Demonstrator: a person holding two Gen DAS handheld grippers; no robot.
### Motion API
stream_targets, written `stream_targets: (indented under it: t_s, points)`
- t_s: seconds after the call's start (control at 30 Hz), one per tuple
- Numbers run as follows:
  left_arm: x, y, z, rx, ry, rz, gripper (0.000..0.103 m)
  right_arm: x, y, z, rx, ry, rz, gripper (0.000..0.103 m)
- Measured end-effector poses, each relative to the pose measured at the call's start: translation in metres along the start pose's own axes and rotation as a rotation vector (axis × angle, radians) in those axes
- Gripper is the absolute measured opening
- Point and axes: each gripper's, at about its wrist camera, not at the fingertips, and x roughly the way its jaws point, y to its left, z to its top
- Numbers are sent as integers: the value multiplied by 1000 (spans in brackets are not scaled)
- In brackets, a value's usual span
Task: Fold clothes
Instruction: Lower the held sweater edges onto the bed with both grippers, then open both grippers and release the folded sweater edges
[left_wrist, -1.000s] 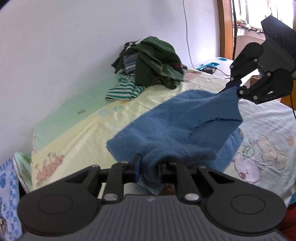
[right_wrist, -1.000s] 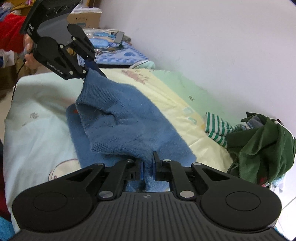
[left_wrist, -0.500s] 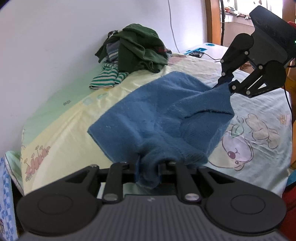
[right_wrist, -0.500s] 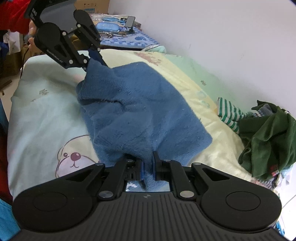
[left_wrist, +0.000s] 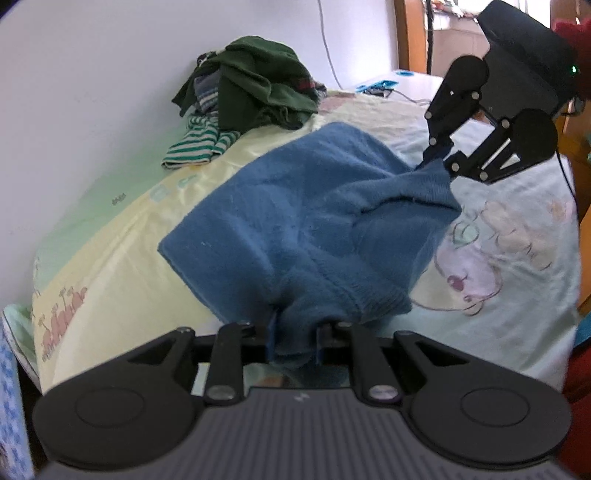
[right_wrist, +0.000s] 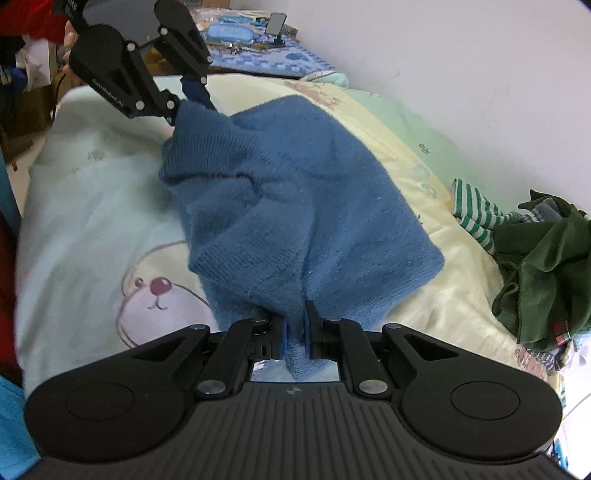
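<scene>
Bed sheet (left_wrist: 110, 258), cartoon print, carries everything. The blue knitted garment (left_wrist: 314, 221) lies across its middle, already doubled over on itself, far edge resting on the sheet, near edge held off it. So this looks like one fold being laid down, not yet flattened or released.

Heap of unfolded clothes (left_wrist: 255, 85), dark green on top, with a green-striped piece (left_wrist: 195, 144) trailing out, sits at the far end against the wall. Judged: most of the task is left, since no finished stack is visible.

Left gripper (left_wrist: 293, 341): jaws nearly closed, clamped on a bunched near corner of the blue garment. Right gripper (right_wrist: 297, 332): likewise pinched tight on the other near corner. Each shows in the other's view, gripping its corner above the sheet.
</scene>
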Motion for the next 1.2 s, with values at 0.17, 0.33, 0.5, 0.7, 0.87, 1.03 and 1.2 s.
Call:
stream_targets:
  t_s: [0.17,0.33,0.5,0.7,0.87,1.03,1.2]
  points:
    - [-7,0,2,30,7,-9,13,-7,5,2,-10,3,-8,9]
    - [1,-5,-1,70,10,-2,14,1,18,-3,-97,22,-39,10]
    - [-10,-7,6,121,1,11,15,-4,14,3,-109,35,-44,13]
    - [-16,-27,9,266,-27,83,18,-15,44,14,-271,-7,-74,52]
    - [-27,-35,6,333,-25,106,36,-6,66,22,-364,-70,-126,49]
    - [-46,-38,9,331,-31,60,37,2,63,24,-331,-34,-68,25]
    - [-39,-46,26,301,-81,-3,44,-10,64,24,-281,-4,-13,11]
